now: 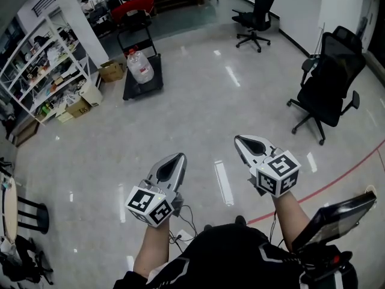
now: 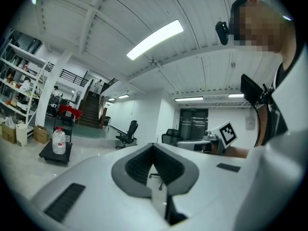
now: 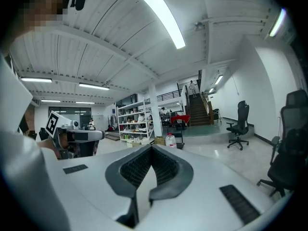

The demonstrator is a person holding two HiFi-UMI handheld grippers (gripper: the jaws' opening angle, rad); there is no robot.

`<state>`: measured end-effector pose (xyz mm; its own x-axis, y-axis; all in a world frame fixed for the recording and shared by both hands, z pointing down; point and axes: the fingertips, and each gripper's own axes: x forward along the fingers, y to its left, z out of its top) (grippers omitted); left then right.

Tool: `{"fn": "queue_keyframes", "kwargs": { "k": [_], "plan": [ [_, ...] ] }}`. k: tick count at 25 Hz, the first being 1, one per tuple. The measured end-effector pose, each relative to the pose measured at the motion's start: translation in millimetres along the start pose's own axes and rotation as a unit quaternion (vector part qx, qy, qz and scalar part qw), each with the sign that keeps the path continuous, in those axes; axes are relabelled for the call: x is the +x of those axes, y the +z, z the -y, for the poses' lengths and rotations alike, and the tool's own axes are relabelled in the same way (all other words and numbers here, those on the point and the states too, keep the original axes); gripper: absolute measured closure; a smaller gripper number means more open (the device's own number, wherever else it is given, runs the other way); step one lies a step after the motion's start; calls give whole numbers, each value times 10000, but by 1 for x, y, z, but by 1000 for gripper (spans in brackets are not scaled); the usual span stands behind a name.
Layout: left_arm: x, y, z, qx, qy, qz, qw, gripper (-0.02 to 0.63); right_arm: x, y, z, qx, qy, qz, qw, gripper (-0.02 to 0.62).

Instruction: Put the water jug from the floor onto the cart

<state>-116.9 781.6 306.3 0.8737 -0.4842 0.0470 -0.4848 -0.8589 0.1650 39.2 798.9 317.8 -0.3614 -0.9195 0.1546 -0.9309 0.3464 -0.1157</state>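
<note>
both jaws were fully closed with nothing between them. the left hand-held gripper (image 1: 178, 157) and the right hand-held gripper (image 1: 239, 139) sat side by side, apart from each other, pointing out over the glossy floor (image 1: 198, 101).

the water jug (image 1: 140, 67) stood upright on the deck of the black cart (image 1: 133, 91), far across the floor toward the upper left of the head view. an open stretch of floor lay between the grippers and the cart.

on the left that stretch ended at a white shelf rack (image 1: 45, 59), with a cardboard box (image 1: 111, 71) at its foot just beside the cart. on the right stood a black office chair (image 1: 328, 86), and a second chair (image 1: 257, 17) was farther back near the wall. a red line (image 1: 343, 179) crossed the floor at lower right, and a dark stool (image 1: 31, 214) stood at the lower left edge.

only the head view showed the red line and the stool. the two gripper views showed instead the ribbed ceiling with its strip light (image 2: 155, 40) and a staircase (image 2: 89, 112) beyond the cart. in the left gripper view the jug and cart sat small at far left. in the right gripper view the jug appeared just above the closed jaw tips, beside the shelf rack.
</note>
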Motion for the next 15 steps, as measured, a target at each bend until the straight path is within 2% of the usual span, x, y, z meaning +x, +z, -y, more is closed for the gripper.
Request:
{"fn": "queue_keyframes", "kwargs": {
  "k": [9, 15],
  "plan": [
    [13, -1, 7, 75, 67, 38, 9999, 604, -3, -5, 11, -51, 105, -23, 9999, 592],
    [3, 6, -2, 38, 85, 2, 10000, 604, 6, 6, -1, -58, 102, -3, 9999, 592]
  ]
}}
